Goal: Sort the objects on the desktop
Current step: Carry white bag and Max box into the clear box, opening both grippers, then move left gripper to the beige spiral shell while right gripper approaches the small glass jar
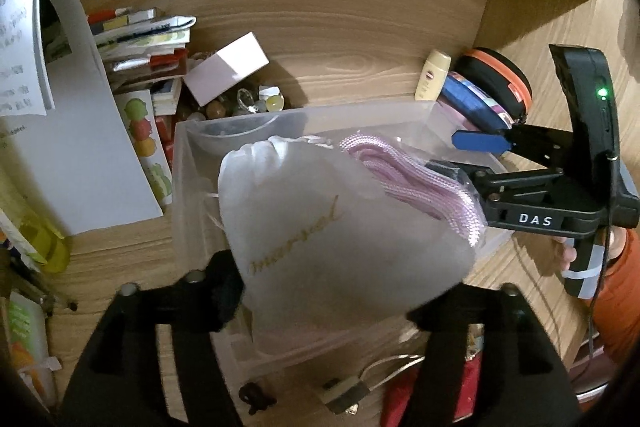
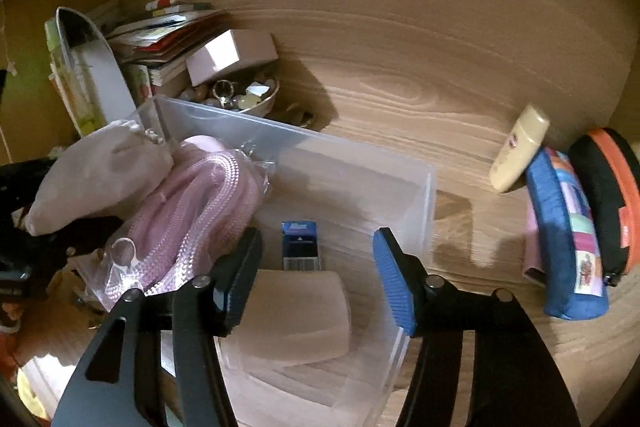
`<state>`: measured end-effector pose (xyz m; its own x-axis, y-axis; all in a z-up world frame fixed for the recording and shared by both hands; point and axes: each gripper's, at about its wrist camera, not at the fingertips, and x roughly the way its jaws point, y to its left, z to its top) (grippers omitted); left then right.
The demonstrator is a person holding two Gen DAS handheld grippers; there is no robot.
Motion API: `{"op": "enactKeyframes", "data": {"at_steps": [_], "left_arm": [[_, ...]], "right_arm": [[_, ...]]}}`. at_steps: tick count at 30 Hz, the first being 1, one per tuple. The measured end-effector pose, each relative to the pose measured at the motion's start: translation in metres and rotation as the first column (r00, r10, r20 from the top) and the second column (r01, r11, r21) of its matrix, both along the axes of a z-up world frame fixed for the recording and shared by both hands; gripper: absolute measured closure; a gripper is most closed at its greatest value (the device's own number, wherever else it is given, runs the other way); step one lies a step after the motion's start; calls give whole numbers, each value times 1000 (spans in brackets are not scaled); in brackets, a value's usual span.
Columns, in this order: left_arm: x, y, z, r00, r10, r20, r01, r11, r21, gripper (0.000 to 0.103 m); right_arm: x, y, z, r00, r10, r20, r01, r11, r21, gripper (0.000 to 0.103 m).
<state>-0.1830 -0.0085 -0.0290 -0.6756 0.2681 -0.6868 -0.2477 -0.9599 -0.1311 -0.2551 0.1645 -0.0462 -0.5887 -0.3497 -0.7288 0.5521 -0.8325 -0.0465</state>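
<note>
My left gripper is shut on a white drawstring pouch with gold lettering and holds it over a clear plastic bin. The pouch also shows at the left in the right wrist view. A bagged pink rope lies at the bin's left side, next to the pouch. My right gripper is open over the bin, beside the rope. Inside the bin lie a pale soft block and a small blue box. In the left wrist view the right gripper touches the rope.
A stack of books, a pink box and a bowl of trinkets stand behind the bin. A cream bottle, a blue pencil case and an orange-black case sit at the right. Wooden walls enclose the desk.
</note>
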Motion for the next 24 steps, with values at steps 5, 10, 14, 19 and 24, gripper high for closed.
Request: {"op": "enactKeyframes", "data": {"at_steps": [5, 10, 14, 19, 24], "left_arm": [[10, -6, 12, 998, 25, -63, -23, 999, 22, 8], [19, -9, 24, 993, 23, -119, -19, 999, 36, 7], [25, -9, 31, 988, 21, -153, -15, 999, 34, 7], [39, -9, 43, 978, 67, -196, -68, 998, -1, 7], [57, -16, 50, 975, 107, -196, -113, 993, -23, 7]], "right_arm": [[8, 1, 8, 999, -25, -39, 26, 1000, 17, 35], [26, 7, 20, 993, -47, -110, 51, 998, 39, 19], [40, 14, 27, 992, -54, -116, 58, 998, 29, 16], [66, 25, 28, 991, -64, -118, 66, 998, 10, 15], [92, 32, 20, 990, -58, -126, 60, 998, 18, 15]]}}
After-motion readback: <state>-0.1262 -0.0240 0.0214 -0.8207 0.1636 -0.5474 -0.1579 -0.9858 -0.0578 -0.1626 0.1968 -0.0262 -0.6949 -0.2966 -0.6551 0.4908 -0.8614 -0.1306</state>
